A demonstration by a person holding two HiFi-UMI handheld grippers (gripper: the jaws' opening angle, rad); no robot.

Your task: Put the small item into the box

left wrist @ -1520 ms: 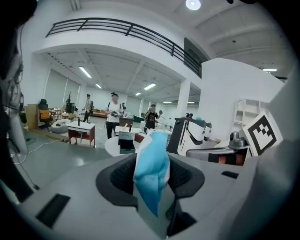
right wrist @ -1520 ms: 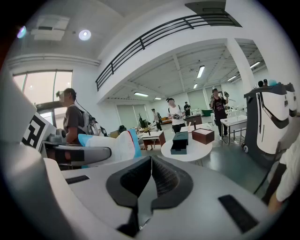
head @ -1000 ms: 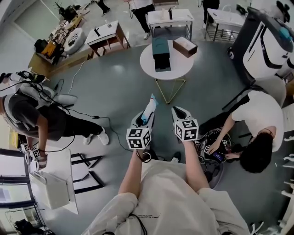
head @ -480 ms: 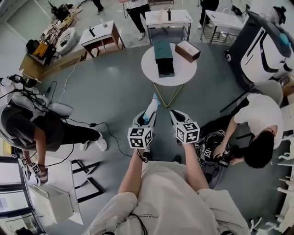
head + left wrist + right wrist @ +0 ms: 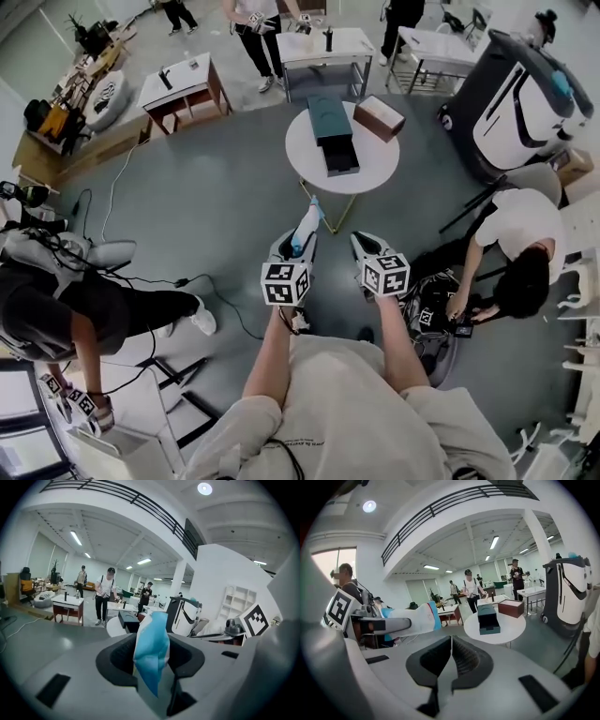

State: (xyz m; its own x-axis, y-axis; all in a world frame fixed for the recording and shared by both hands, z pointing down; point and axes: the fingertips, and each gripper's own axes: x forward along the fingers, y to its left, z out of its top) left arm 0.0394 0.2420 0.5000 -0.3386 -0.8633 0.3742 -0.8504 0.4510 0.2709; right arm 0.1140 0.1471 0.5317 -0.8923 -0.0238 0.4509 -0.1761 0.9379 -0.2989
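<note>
My left gripper (image 5: 298, 241) is shut on a small blue and white packet (image 5: 305, 225), which sticks out past the jaws; the same packet (image 5: 152, 648) fills the middle of the left gripper view. Beside it, my right gripper (image 5: 361, 242) is shut with nothing between its jaws (image 5: 449, 656). Ahead stands a round white table (image 5: 375, 164) with a dark teal box (image 5: 333, 136) whose drawer is pulled out towards me, and a brown box (image 5: 379, 117) next to it. Both grippers hang well short of the table, over the grey floor.
A person crouches at my right by a bag (image 5: 511, 262); another bends over at my left (image 5: 56, 300), with cables across the floor. A large white and black machine (image 5: 525, 94) stands right of the round table. More tables and standing people are behind it.
The round table and the boxes have come nearer and lower in the head view. Both grippers keep their pose and their grip.
</note>
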